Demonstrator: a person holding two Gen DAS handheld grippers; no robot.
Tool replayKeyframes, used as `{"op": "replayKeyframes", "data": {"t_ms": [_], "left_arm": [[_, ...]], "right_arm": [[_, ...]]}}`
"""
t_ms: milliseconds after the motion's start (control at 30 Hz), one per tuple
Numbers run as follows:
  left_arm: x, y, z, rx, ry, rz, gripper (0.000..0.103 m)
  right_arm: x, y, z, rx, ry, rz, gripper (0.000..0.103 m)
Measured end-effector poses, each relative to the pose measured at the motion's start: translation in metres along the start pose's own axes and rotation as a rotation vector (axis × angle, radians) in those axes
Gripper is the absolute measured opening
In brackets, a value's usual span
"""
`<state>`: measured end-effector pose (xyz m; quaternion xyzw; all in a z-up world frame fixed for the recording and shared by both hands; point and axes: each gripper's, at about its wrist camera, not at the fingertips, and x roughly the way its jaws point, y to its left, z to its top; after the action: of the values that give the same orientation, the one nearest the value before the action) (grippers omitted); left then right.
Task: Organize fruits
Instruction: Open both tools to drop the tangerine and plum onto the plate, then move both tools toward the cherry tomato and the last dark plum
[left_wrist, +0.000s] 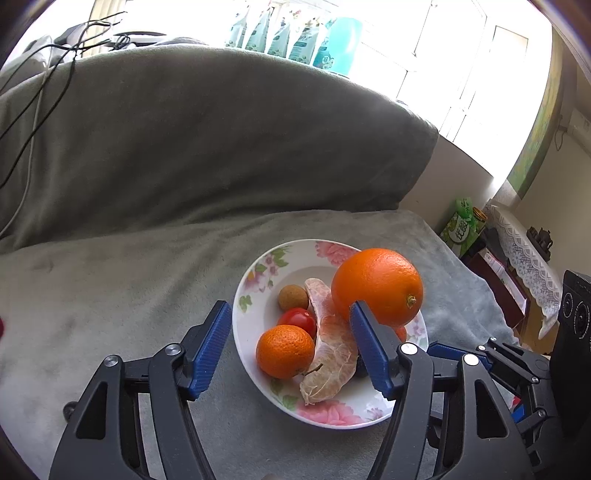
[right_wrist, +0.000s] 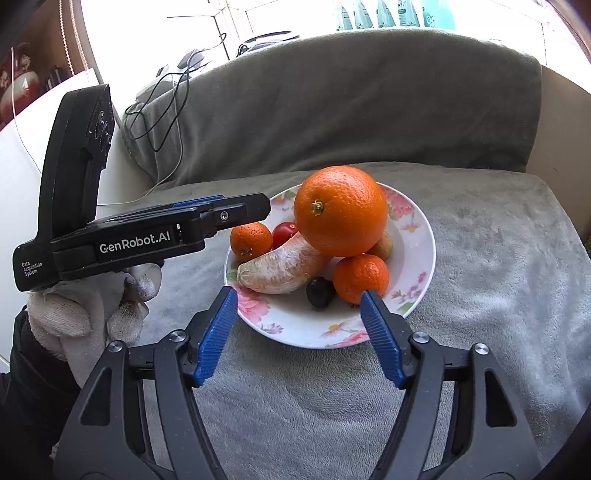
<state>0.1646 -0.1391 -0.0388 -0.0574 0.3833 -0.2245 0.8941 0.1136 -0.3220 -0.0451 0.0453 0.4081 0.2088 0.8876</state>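
- A floral plate sits on a grey blanket spread over a sofa seat, with the grey-covered backrest rising on the far side.
- All the fruit lies on the plate. A large orange sits at the far right, resting on the pile and above the other pieces.
- A peeled citrus segment curves through the middle of the plate, touching the large orange.
- A small mandarin lies at the near left of the plate, with a red tomato just behind it and a small brown round fruit beyond that.
- In the right wrist view a second mandarin shows below the large orange, and a dark round fruit lies just left of it, near the end of the segment.
- The left tool is spread wide, nothing gripped; its blue pads frame the near left part of the plate, and whether the right pad touches the large orange cannot be told.
- The right tool is also spread wide and empty, its pads over the plate's near rim, apart from the fruit.
- In the right wrist view the left tool appears from the side, held by a hand in a white knit glove.
- Cables trail over the backrest at far left.
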Motion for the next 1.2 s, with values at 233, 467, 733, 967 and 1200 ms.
{"op": "replayKeyframes", "data": {"t_ms": [233,467,733,967,1200], "left_arm": [[0.0,-0.005,-0.001,0.013,-0.001,0.021,0.072],[-0.008,-0.007,-0.001,0.028,-0.019,0.049,0.081],[-0.014,-0.005,-0.001,0.032,-0.021,0.069,0.081],[-0.021,-0.001,-0.001,0.028,-0.031,0.07,0.081],[-0.03,0.006,0.002,0.024,-0.049,0.07,0.081]], "right_arm": [[-0.008,0.0,-0.004,-0.012,-0.014,-0.009,0.085],[-0.009,0.005,-0.005,-0.032,-0.017,-0.016,0.088],[-0.011,0.015,-0.004,-0.059,-0.019,-0.018,0.089],[-0.012,0.022,-0.001,-0.076,-0.024,-0.028,0.089],[-0.015,0.033,0.002,-0.116,-0.03,-0.039,0.089]]}}
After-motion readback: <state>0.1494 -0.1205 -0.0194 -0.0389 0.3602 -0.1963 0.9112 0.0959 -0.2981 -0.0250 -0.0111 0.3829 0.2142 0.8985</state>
